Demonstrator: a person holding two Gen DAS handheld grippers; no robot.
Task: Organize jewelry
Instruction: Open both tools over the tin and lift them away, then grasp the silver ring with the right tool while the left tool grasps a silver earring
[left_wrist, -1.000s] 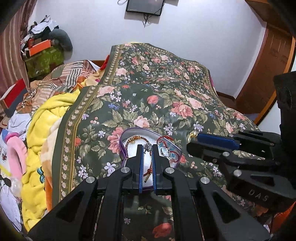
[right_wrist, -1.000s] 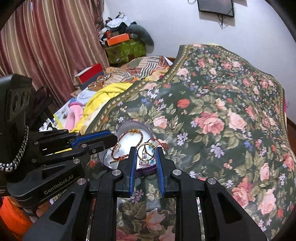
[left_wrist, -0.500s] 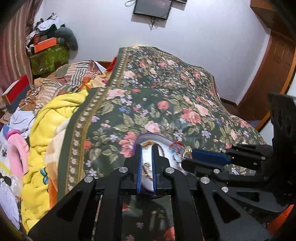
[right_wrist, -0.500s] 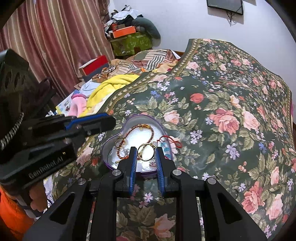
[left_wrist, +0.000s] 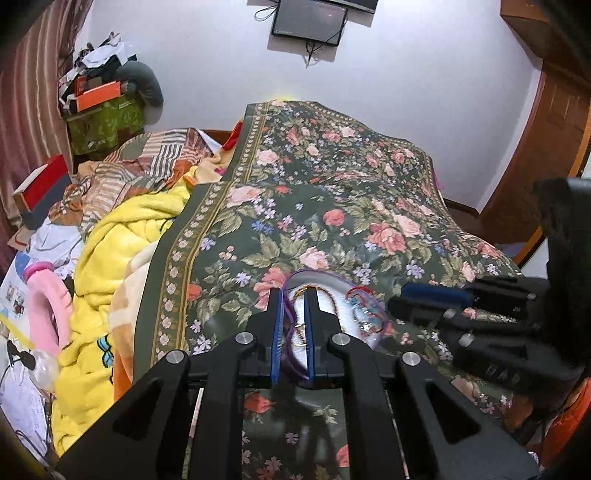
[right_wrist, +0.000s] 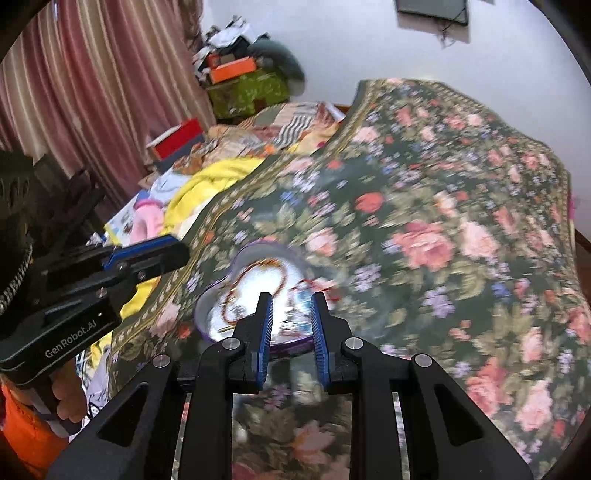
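Now the left gripper (left_wrist: 293, 325) pinches the rim of the purple heart-shaped jewelry tin (right_wrist: 258, 291) on the floral bedspread (right_wrist: 424, 221); the right gripper's (right_wrist: 291, 328) fingers are spread, empty.

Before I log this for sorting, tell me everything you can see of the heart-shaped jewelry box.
The heart-shaped jewelry box is shallow and lidless, with a purple rim and a pale, shiny inside. It lies flat on the floral bedspread, holding a brown beaded bracelet and red cord pieces; the rest is blurred. The left gripper has the near purple rim between its narrowly parted fingers. The right gripper hovers open just above it.
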